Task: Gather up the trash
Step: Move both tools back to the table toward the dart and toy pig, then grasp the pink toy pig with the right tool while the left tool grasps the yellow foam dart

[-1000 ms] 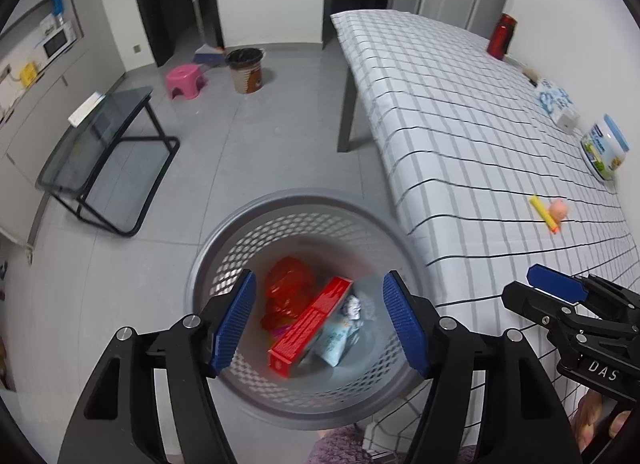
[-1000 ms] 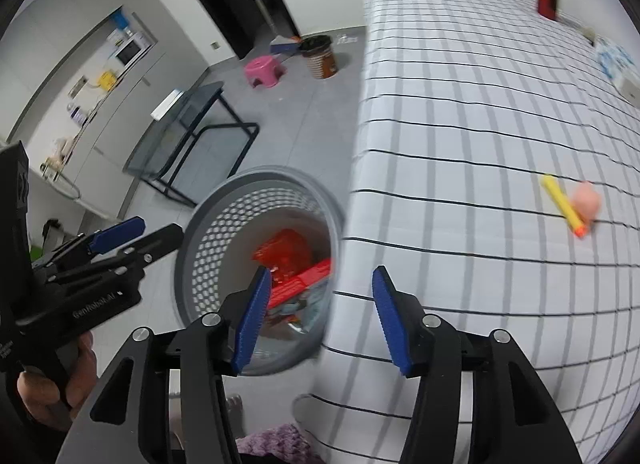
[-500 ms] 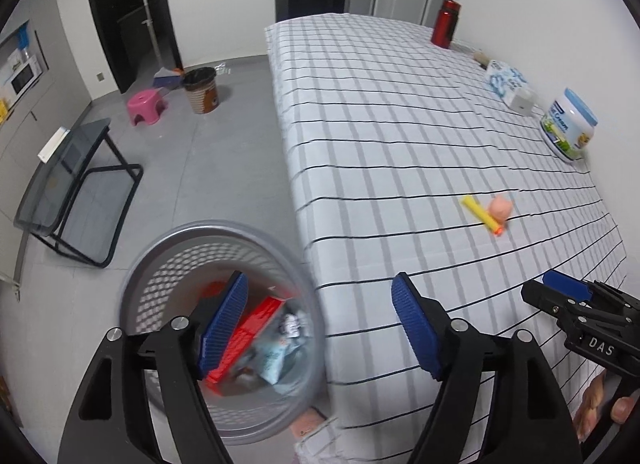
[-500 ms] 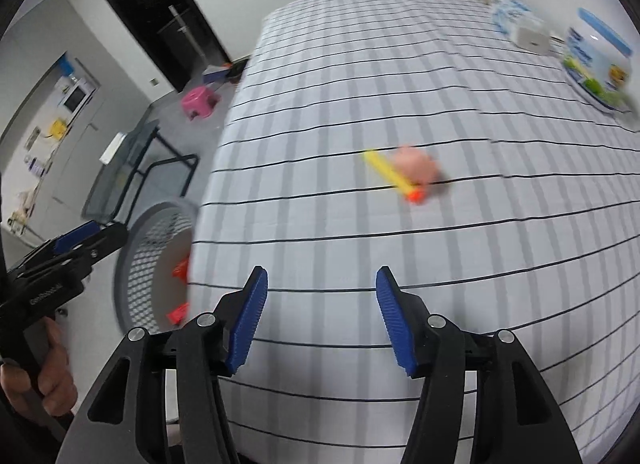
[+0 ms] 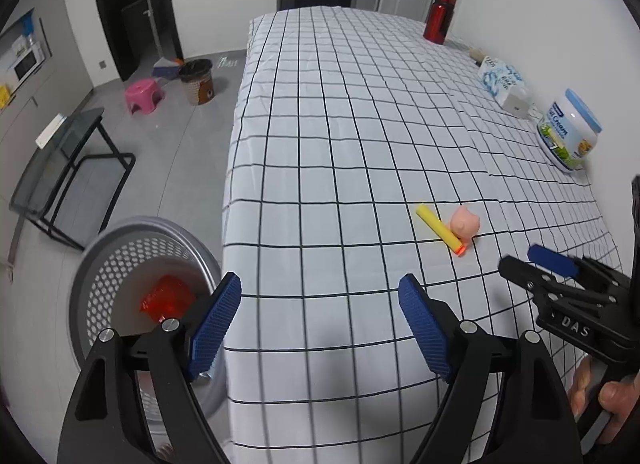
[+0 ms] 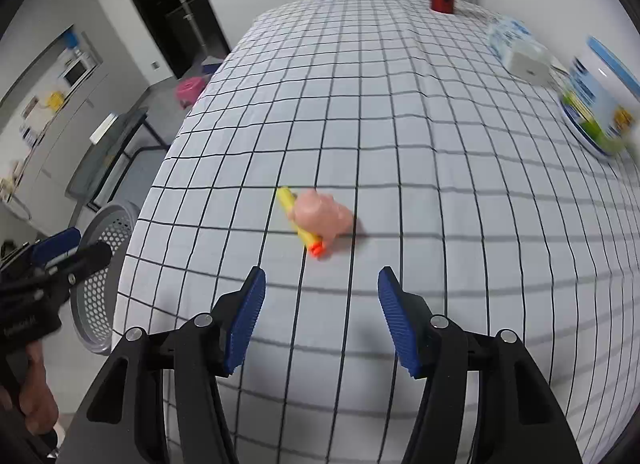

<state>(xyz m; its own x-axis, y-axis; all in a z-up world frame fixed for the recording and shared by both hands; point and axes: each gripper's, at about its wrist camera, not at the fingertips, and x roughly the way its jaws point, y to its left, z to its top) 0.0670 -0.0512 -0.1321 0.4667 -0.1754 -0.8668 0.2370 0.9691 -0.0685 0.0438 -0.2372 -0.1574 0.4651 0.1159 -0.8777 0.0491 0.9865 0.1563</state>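
Note:
A yellow foam dart with an orange tip (image 5: 439, 228) (image 6: 299, 223) and a small pink pig toy (image 5: 465, 222) (image 6: 322, 215) lie touching on the checked tablecloth (image 5: 340, 143). My right gripper (image 6: 320, 320) is open and empty, just short of them above the cloth; it also shows in the left wrist view (image 5: 554, 264). My left gripper (image 5: 320, 328) is open and empty over the table's near left edge. The grey mesh waste basket (image 5: 100, 264) (image 6: 100, 264) stands on the floor left of the table, holding a red wrapper (image 5: 166, 298).
A tub labelled Cream (image 5: 570, 129), a tissue pack (image 5: 502, 81) and a red bottle (image 5: 440, 17) line the table's right side by the wall. On the floor stand a glass side table (image 5: 60, 167), a pink stool (image 5: 142, 93) and a small bin (image 5: 198, 79).
Both grippers have swung right, from over the basket to over the table. The right gripper has come close to the dart and pig. Both stay open.

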